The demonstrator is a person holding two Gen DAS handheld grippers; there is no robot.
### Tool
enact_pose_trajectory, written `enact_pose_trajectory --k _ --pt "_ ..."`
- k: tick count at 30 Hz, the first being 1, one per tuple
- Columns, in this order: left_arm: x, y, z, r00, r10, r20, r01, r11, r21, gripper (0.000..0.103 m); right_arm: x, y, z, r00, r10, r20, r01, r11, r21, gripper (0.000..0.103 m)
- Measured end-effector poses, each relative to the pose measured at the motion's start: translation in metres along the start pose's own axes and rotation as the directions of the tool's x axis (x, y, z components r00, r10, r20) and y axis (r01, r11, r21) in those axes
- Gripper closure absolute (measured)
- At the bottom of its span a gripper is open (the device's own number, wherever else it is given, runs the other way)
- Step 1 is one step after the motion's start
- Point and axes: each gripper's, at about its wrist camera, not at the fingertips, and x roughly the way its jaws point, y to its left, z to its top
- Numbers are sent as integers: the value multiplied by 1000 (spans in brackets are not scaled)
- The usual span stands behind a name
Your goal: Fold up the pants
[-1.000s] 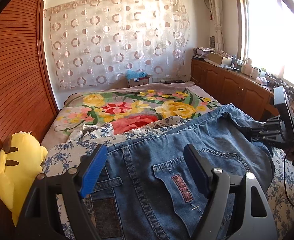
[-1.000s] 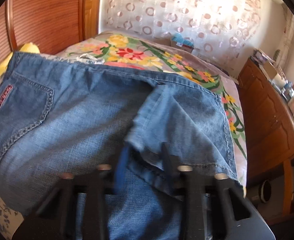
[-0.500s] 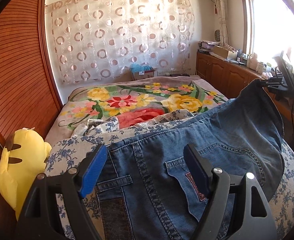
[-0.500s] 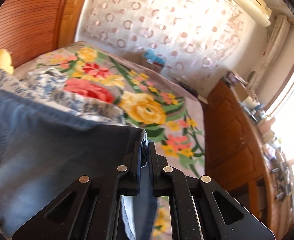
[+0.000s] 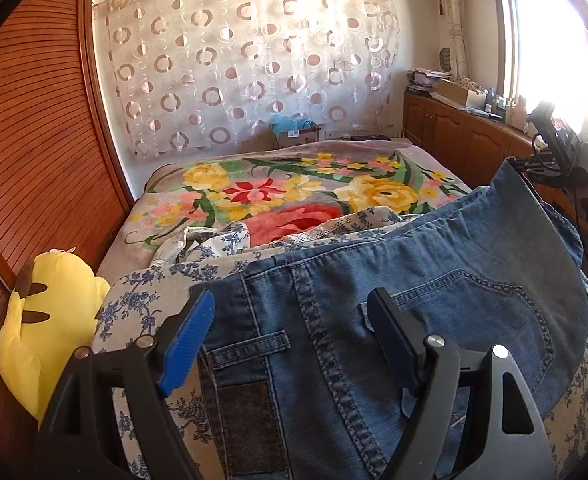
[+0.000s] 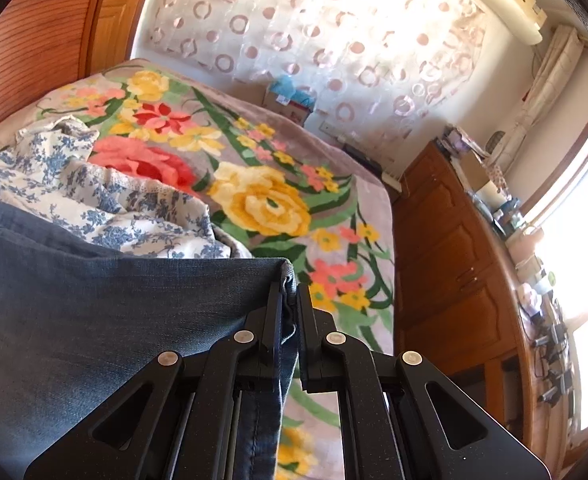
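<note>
Blue denim pants (image 5: 433, 300) lay across the bed's blue-flowered white sheet (image 5: 142, 300), waistband end beneath the left gripper (image 5: 290, 332). Its blue-padded fingers (image 5: 186, 332) stood wide apart above the waistband, holding nothing. Right gripper (image 6: 290, 300) was clamped on the hem of the pants (image 6: 94, 320), that end lifted clear of the floral blanket (image 6: 262, 200). Yellow plush toy (image 5: 50, 320) sat beside the sheet.

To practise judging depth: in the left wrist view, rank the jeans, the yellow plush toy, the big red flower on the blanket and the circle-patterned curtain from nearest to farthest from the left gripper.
1. Jeans: beneath the left gripper.
2. Yellow plush toy: left, by the wooden wall.
3. Red flower: mid-bed, ahead.
4. Curtain: on the far wall.
</note>
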Motion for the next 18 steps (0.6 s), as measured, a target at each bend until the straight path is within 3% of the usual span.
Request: enact_pose_trajectory --k 2,6,13,18 --pt "0 4 -2 1000 10 -4 -10 1000 -2 24 10 2 -3 1000 4 -28 -3 1000 16 98" --pt "0 15 -6 999 34 -10 -34 999 -8 24 11 2 -14 998 42 -37 -39 997 65 70" --pt "5 51 -15 997 71 -42 -74 995 -61 24 -25 11 -28 984 177 37 -180 976 122 58" --pt "16 65 -17 997 49 -59 -54 994 -97 24 -46 39 -37 948 309 74 -317 937 147 55"
